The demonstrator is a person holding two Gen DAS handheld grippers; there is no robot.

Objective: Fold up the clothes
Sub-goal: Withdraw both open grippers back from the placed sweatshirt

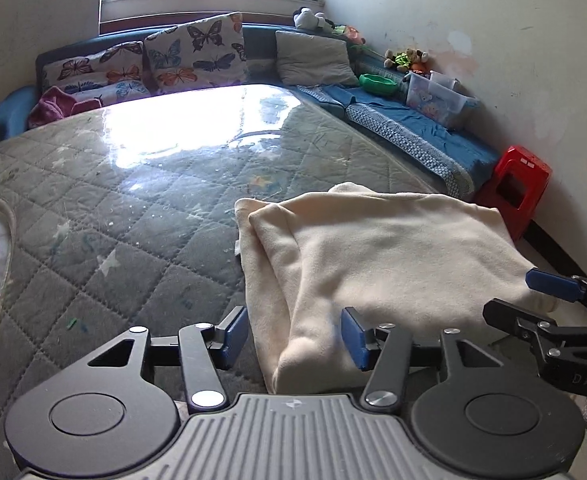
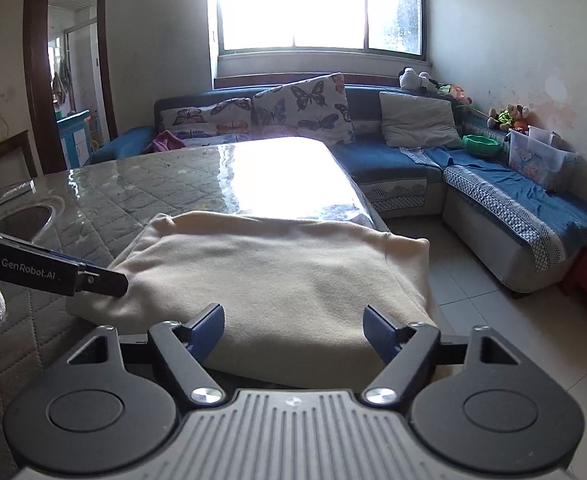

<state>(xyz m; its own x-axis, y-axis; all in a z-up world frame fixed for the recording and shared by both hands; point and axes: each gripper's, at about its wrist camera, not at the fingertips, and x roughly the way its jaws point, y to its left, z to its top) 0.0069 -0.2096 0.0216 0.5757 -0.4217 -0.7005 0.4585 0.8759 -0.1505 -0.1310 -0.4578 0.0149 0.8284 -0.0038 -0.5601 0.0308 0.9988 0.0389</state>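
Cream fleece garment [image 1: 385, 264], folded into a thick, roughly rectangular bundle, lies on the near right part of a table [image 1: 113, 216] covered with a grey quilted cloth under clear plastic. In the left wrist view the bundle fills the 3 o'clock side of the frame, with a second layer of the same fabric showing along its left edge.

The left gripper [image 1: 295, 334] has its blue-padded fingers spread wide, straddling the near left corner of the bundle without clamping it. The right gripper [image 2: 293, 330] also stands released, its fingers apart over the near edge of the garment [image 2: 277, 280]; in the left wrist view it enters from 3 o'clock at the bundle's right corner.

In the right wrist view the left gripper comes in from 9 o'clock, its tip touching the fabric's left edge. At 12 o'clock sits a blue corner sofa [image 2: 381, 156] with butterfly-print cushions [image 2: 305, 106] beneath a bright window [image 2: 317, 4]. A red plastic stool [image 1: 513, 188] stands on the floor at 3 o'clock.
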